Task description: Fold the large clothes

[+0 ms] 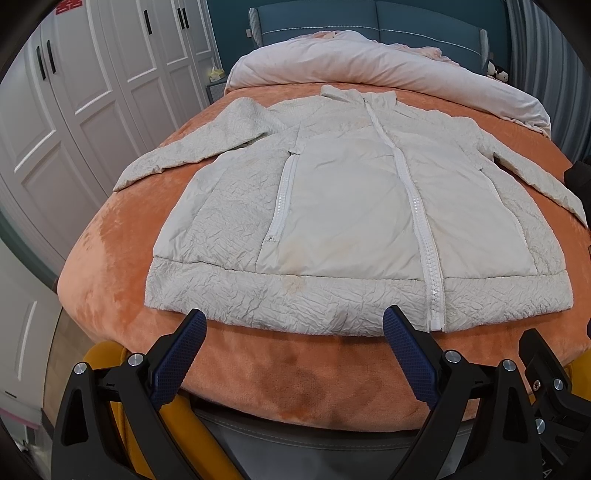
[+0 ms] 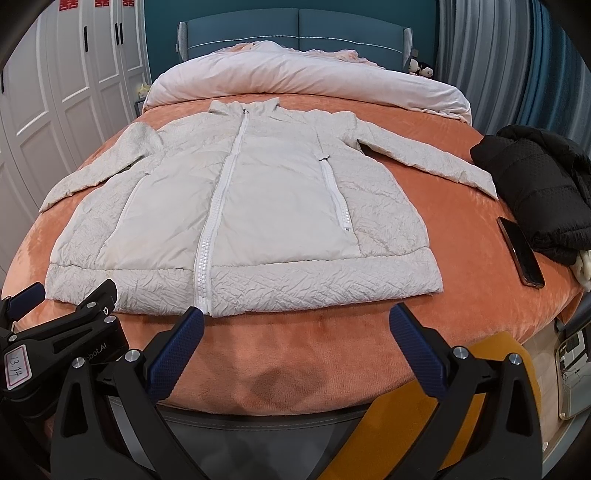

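Left wrist: left gripper (image 1: 293, 325) spread at coat (image 1: 351, 221) hem | right gripper (image 2: 295, 323) spread, bare blanket (image 2: 295, 354) below hem

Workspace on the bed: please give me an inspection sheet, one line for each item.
Surface: orange blanket covers the bed; rolled pale duvet at the far end.
Job's things: white coat lies flat, front up, zipped, both sleeves spread.
Clutter: black jacket bundled at the right edge; phone beside it.
Grippers: left tool open, empty, near the hem; right tool open, empty.
Cables: nothing seen.
Surroundings: white wardrobe on the left, blue headboard, curtains on the right.
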